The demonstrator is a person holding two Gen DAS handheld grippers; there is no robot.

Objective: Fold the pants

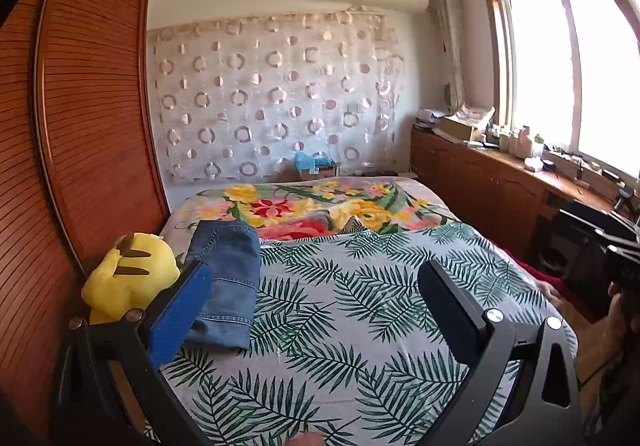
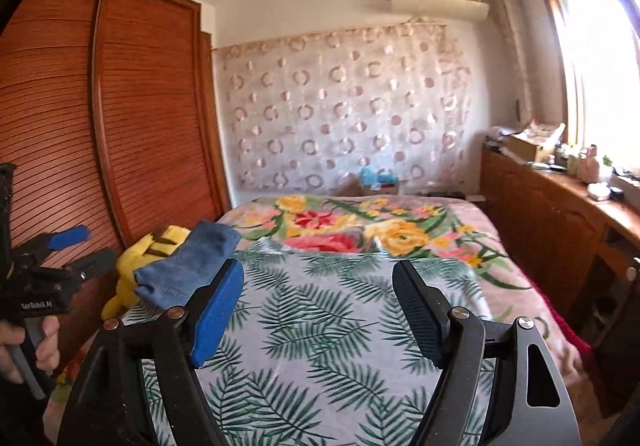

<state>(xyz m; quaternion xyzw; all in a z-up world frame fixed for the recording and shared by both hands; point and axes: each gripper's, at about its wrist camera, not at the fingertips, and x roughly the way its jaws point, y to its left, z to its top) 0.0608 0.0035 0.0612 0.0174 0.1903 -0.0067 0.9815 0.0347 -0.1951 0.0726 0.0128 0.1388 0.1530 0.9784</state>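
The blue denim pants point(image 1: 226, 278) lie as a folded bundle on the left side of the bed, against a yellow plush toy point(image 1: 128, 274). My left gripper point(image 1: 316, 270) hovers open above the leaf-print sheet point(image 1: 340, 326), its blue pad point(image 1: 180, 314) just in front of the pants and not touching them. In the right wrist view the pants point(image 2: 192, 266) sit beyond my right gripper's blue pad point(image 2: 216, 310). The right gripper point(image 2: 318, 270) is open with nothing between its fingers. The left gripper point(image 2: 86, 246) also shows at that view's left edge, open, held by a hand point(image 2: 24, 342).
A louvred wooden wardrobe point(image 1: 80, 106) runs close along the bed's left side. A floral blanket point(image 1: 312, 210) covers the far half of the bed. A low wooden cabinet point(image 1: 480, 182) with clutter stands under the window on the right. A patterned curtain point(image 1: 276, 98) hangs on the far wall.
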